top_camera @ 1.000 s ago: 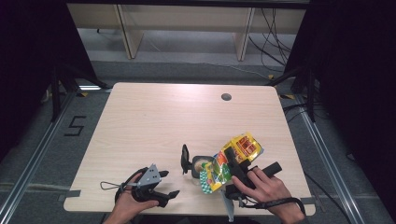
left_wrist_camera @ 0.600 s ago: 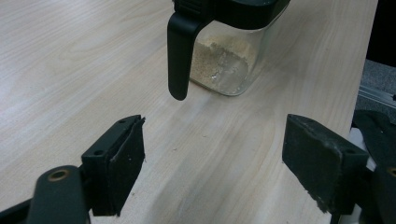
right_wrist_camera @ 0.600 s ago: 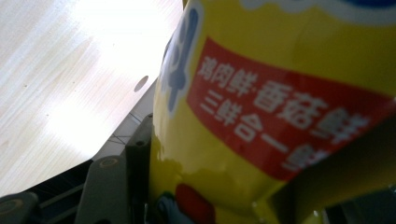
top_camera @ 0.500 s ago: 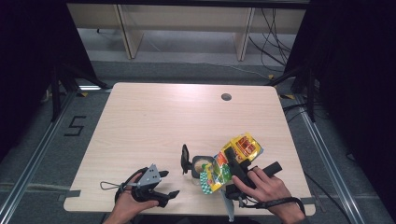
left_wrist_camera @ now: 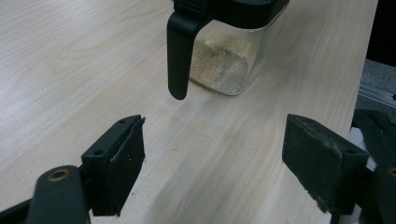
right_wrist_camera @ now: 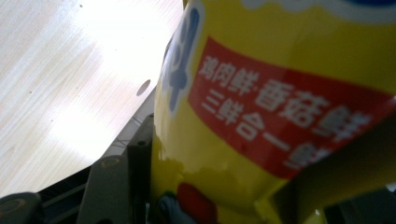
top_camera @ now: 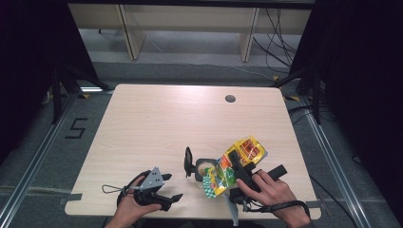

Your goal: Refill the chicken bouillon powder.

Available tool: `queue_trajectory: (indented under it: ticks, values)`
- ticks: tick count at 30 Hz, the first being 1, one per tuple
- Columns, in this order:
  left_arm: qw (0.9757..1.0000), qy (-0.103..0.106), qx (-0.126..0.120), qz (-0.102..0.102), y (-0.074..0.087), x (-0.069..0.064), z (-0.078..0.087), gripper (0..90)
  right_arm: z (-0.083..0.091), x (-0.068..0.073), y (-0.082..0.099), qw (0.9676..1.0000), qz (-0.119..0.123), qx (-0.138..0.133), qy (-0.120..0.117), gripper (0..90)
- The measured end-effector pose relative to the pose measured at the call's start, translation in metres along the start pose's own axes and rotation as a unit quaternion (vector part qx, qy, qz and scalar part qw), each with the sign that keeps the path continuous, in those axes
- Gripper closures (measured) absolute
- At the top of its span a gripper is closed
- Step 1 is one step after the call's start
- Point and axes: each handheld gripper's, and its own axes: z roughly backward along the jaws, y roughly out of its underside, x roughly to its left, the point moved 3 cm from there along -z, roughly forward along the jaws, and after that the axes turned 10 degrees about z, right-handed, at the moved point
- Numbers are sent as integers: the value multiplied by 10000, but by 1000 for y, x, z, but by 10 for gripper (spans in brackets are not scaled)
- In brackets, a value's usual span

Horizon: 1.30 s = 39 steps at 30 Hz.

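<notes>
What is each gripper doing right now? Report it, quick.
Left gripper: open, empty, facing the clear jar.
Right gripper: shut on the yellow bag, tilted over that jar.

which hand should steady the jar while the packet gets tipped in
Left. The left tongs are open and point at the jar; the right tongs already grip the yellow packet over it.

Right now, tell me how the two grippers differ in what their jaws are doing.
The left gripper has its jaws spread wide with nothing between them; the right gripper has its jaws closed on the yellow packet. The left one rests low near the table's front edge; the right one tilts the packet over the clear container. Both are hand-held.
</notes>
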Motion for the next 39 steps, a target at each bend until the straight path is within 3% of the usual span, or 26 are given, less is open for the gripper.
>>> queue_trajectory:
  ticks: [1,4,6,7,9,10,11,13,14,16,18,21,23,25,27,31,36,39]
  values:
    - [10000,0,4,12,0,0,0,207,-1,0,0,9999,-24,-63,-101,426]
    - [10000,29,-9,38,0,-1,0,207,0,0,1,9999,-37,-39,-91,426]
    - [10000,7,-2,26,0,0,0,207,0,-1,1,10000,-18,-25,-72,426]
    - [10000,6,43,32,0,-1,0,207,1,-1,2,10000,12,38,57,426]
    - [10000,13,-11,-56,-1,0,0,207,2,-2,2,9999,60,61,71,426]
    - [10000,21,3,-94,-1,1,0,207,2,-2,2,10000,79,22,-37,426]
    - [10000,-6,10,32,0,0,0,207,2,-2,2,10000,72,53,-39,426]
    - [10000,-22,-10,43,0,0,0,207,2,-3,2,9999,75,49,72,426]
    - [10000,2,28,-69,-1,0,1,207,2,-2,2,10000,58,0,-50,426]
    - [10000,1,7,-8,0,0,0,207,2,-1,1,9999,92,48,53,426]
    - [10000,3,8,21,0,0,0,207,1,-1,2,10000,49,-21,-51,426]
    - [9999,1,15,-118,-1,1,1,207,1,-1,2,10000,51,-9,-64,427]
    - [10000,-11,-22,36,0,-1,0,207,1,-1,2,10000,8,-1,-53,426]
    - [10000,22,-12,-50,0,0,0,207,2,-1,2,10000,33,30,61,427]
    - [10000,10,7,31,0,-1,0,207,1,-1,2,10000,10,-12,-58,427]
    - [10000,14,10,40,1,-1,0,207,1,-1,1,10000,50,-47,-65,427]
    - [9999,32,15,-112,0,1,0,207,1,-1,1,10000,51,-37,-69,428]
    - [10000,24,20,-22,0,0,0,207,1,-1,2,10000,56,-20,-54,432]
